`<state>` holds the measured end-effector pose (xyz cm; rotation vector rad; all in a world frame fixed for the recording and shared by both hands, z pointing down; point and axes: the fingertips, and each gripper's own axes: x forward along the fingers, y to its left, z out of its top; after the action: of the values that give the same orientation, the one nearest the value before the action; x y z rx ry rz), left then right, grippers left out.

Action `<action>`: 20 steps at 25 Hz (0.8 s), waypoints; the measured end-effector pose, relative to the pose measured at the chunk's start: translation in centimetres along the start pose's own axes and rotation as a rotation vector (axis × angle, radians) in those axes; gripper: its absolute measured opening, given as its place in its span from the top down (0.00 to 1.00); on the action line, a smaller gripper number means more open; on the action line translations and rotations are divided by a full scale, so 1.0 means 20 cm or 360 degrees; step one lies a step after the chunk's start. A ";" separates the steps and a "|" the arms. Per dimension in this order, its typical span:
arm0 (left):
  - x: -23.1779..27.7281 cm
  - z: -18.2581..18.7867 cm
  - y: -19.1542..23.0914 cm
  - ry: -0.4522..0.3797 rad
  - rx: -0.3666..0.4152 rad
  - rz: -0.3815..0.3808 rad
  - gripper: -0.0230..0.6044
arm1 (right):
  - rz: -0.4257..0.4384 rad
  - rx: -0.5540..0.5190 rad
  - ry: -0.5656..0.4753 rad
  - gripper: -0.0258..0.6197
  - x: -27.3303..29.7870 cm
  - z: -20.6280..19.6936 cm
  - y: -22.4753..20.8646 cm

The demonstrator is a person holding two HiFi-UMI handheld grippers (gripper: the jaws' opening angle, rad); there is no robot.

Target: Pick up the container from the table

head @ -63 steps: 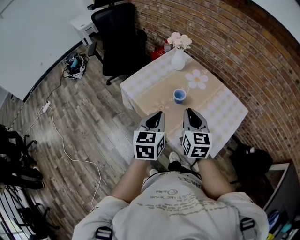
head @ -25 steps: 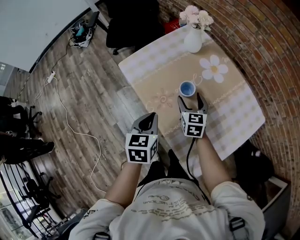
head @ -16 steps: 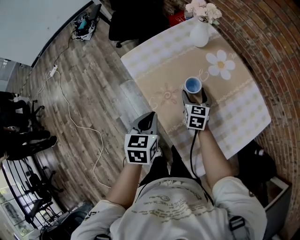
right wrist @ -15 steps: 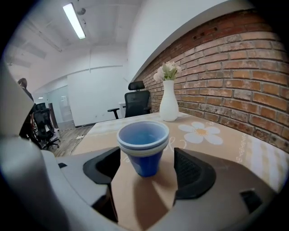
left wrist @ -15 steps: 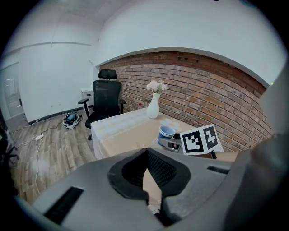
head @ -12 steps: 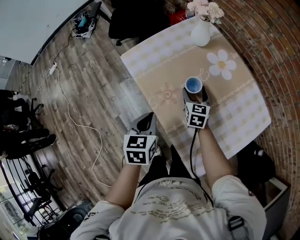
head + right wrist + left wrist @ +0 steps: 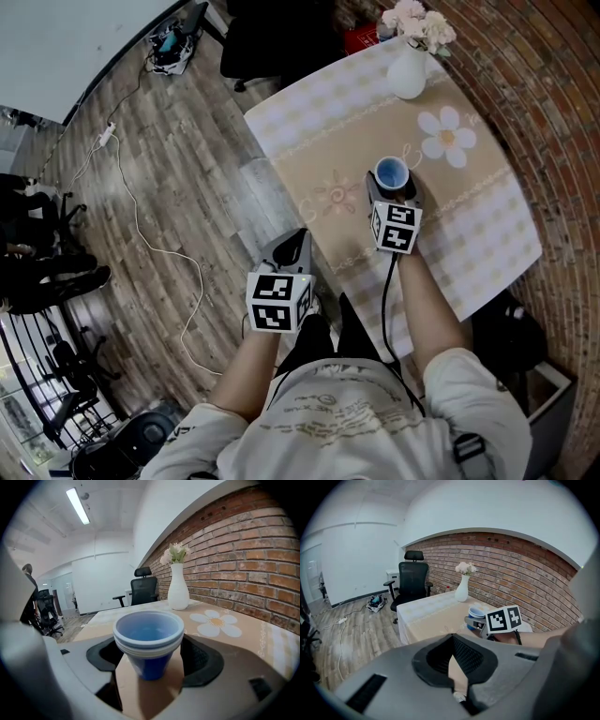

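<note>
holds the fingers [image 7: 101, 656] of the right gripper [image 7: 151, 665] wide apart, one on each side of a blue cup [image 7: 149, 641], not clamped on it. shows that cup upright on the tabletop [image 7: 243, 639], deep between the dark pads, with a layered rim as of several cups nested together; cannot tell whether the rim touches a pad. in the head view, has the right gripper [image 7: 392, 190] pointing away from the body, forearm stretched out over the near edge of the tabletop [image 7: 309, 131], the cup [image 7: 391, 172] at the tips.

holds the left gripper [image 7: 452, 641] with its own fingers [image 7: 480, 656] together at the tips, nothing between them. carries the left gripper [image 7: 296, 242] back from the other, off the tabletop's near corner and over the wooden floor [image 7: 169, 187].

leaves bare cloth all round the cup. finds a daisy print [image 7: 448, 137] beyond and to the right, apart from the cup; a white vase [image 7: 410, 75] with pale flowers at the far edge, well apart; a brick wall [image 7: 525, 84] along the right side; a black chair [image 7: 272, 28] past the far left corner; a white cable [image 7: 141, 225] on the floor to the left.

bears black-and-white square patterns on the right cube [image 7: 397, 228] and the left cube [image 7: 277, 302]. wears a shirt [image 7: 333, 398] with print too small to read.
</note>
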<state>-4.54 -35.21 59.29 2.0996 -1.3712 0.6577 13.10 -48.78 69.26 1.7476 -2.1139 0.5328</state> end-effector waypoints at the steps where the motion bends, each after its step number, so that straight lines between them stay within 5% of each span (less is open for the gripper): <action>1: 0.00 0.00 0.00 0.0002 -0.0001 0.0002 0.96 | 0.0003 -0.0006 -0.0001 0.43 0.01 0.01 0.00; 20: -0.05 0.06 -0.03 -0.0050 0.0029 -0.0026 0.96 | 0.0000 -0.0063 0.0051 0.48 -0.09 0.04 0.01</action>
<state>-4.21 -35.25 57.67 2.1419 -1.3688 0.6355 13.30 -47.56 67.71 1.7068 -2.0884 0.5120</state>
